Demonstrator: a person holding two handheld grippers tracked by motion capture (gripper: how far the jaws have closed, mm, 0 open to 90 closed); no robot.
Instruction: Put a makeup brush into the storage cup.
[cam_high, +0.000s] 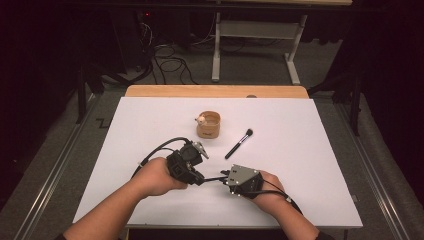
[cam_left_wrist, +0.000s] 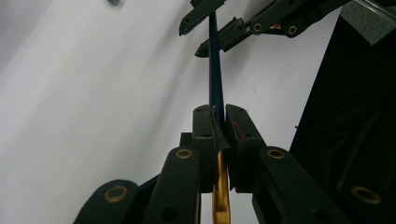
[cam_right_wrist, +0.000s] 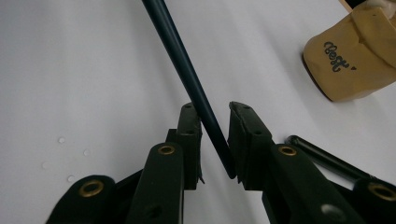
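A thin dark-blue stick (cam_left_wrist: 215, 70) with a gold section (cam_left_wrist: 220, 196) runs level between my two grippers above the white table (cam_high: 310, 195). My left gripper (cam_left_wrist: 219, 116) is shut on it, pads pressed against both sides, with the gold part behind the jaws. In the high view the left gripper (cam_high: 200, 179) points right and the right gripper (cam_high: 223, 177) points left, tips nearly meeting. The stick (cam_right_wrist: 177, 46) crosses diagonally between the right gripper's (cam_right_wrist: 215, 116) jaws with a gap on either side, so that gripper is open around its end.
A tan cup (cam_high: 208, 125) with a small pale thing on its rim stands mid-table; the right gripper view shows its lettered side (cam_right_wrist: 350, 60). A black makeup brush (cam_high: 240, 143) lies to its right. A wooden strip (cam_high: 215, 91) edges the far side.
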